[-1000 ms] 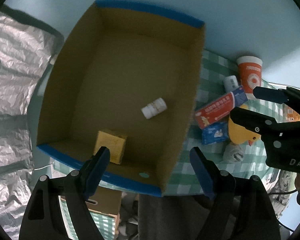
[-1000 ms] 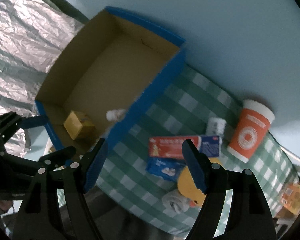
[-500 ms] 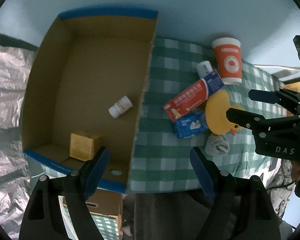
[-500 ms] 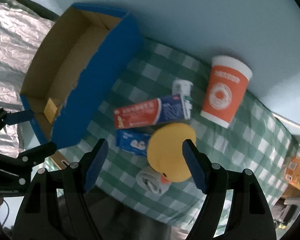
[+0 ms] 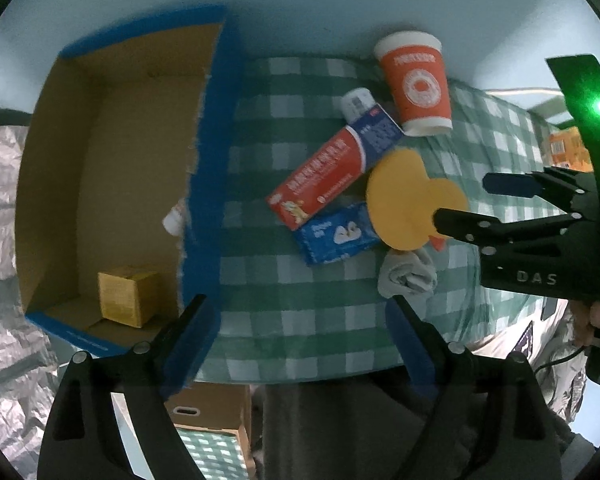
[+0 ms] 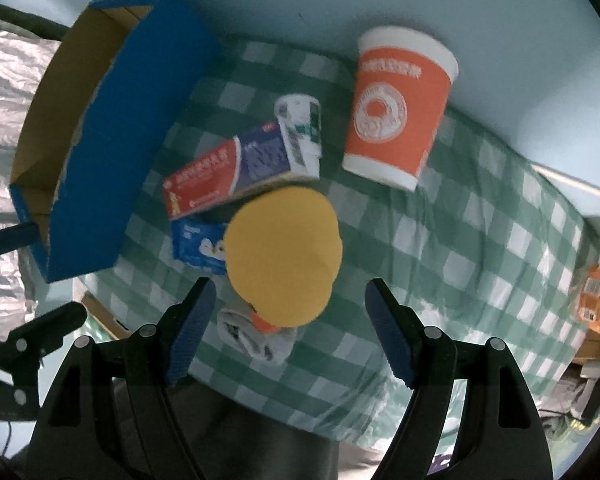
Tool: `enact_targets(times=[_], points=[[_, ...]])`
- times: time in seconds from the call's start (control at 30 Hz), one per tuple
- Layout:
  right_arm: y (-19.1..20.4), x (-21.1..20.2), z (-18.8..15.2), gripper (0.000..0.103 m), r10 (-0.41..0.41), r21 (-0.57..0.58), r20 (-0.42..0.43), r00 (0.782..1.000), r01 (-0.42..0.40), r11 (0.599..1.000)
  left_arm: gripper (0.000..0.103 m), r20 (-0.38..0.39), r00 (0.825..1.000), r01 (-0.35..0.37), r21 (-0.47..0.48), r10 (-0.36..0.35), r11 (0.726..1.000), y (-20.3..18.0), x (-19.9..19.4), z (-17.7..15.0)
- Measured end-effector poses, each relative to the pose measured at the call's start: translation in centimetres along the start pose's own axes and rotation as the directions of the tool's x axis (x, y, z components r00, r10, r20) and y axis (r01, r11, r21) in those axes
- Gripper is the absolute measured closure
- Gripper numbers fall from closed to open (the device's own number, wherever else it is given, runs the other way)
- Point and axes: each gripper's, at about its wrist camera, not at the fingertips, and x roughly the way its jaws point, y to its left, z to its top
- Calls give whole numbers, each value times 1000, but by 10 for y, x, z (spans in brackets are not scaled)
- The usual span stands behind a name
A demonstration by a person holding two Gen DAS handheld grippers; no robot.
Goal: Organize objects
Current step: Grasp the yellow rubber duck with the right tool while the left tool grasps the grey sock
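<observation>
A blue cardboard box (image 5: 204,168) (image 6: 140,128) stands on the left of the checked table and holds a yellow carton (image 5: 126,298) and a small white bottle (image 5: 175,220). To its right lie a red toothpaste box (image 5: 328,176) (image 6: 224,176), a blue packet (image 5: 336,236) (image 6: 196,246), a white bottle (image 5: 356,104) (image 6: 300,132), a yellow rubber duck (image 5: 412,200) (image 6: 282,260), a grey sock (image 5: 406,276) (image 6: 256,340) and an orange paper cup (image 5: 418,84) (image 6: 396,112). My left gripper (image 5: 300,344) is open above the table's near edge. My right gripper (image 6: 290,332) is open just above the duck, and it also shows in the left wrist view (image 5: 488,204).
The green checked tablecloth (image 5: 300,320) (image 6: 480,240) covers the table. Crinkled silver foil (image 5: 0,208) hangs at the left. An orange carton (image 6: 598,300) sits past the table's right edge. A cardboard box (image 5: 208,412) stands below the near edge.
Both grippers have moved right, from the box to over the loose objects. The right gripper has come down close over the duck. Both stay open.
</observation>
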Motion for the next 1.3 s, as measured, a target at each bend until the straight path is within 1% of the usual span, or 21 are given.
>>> enact_targets(times=[0.07,0.13,0.3,0.33,0.4,0.43,0.47,0.57,0.7,0.83,0.87,1.03,1.1,1.3], points=[[-5,6,-3,25,21,20,0,1000,-21,1000,14,-5,1000,-1,1,1,1000,-8,3,-2],[-4,8,-4,25,29,15,0,1000,-29,999,14,-15,1000,-2,-1,2,1000,-14,8,-4],[-5,20,-8,26,51,32,9,999,-51,998,14,-41,999,8,-34,-10,999,-24,20,-7],[-5,22,-8,27,51,34,9,999,-51,998,14,-48,999,10,-39,-12,999,-25,23,-8],[-6,27,-9,39,55,36,12,998,-55,998,14,-56,998,17,-56,-20,998,-28,27,-8],[-7,30,-9,47,65,41,11,998,-66,997,14,-61,998,20,-68,-25,997,-29,29,-9],[-7,32,-9,48,80,45,8,997,-80,996,14,-66,997,23,-79,-28,997,-30,31,-9],[-3,31,-11,48,69,24,21,997,-69,997,14,-74,997,30,-102,-37,994,-31,36,-10],[-5,30,-13,48,67,-4,5,998,-67,998,14,-86,995,39,-123,-50,992,-33,41,-10],[-12,25,-20,48,40,-46,-13,999,-40,998,14,-98,993,48,-134,-61,990,-38,47,-10],[-15,23,-23,48,26,-85,-27,999,-29,996,14,-102,993,48,-134,-62,990,-40,49,-10],[-38,20,-40,48,-42,-159,-58,997,32,987,14,-118,990,61,-136,-77,989,-52,59,-8],[-46,20,-48,48,-80,-199,-76,994,63,978,13,-124,989,69,-127,-85,990,-59,63,-8],[-57,25,-66,48,-142,-294,-112,984,104,950,13,-129,986,92,-113,-106,989,-81,74,-4]])
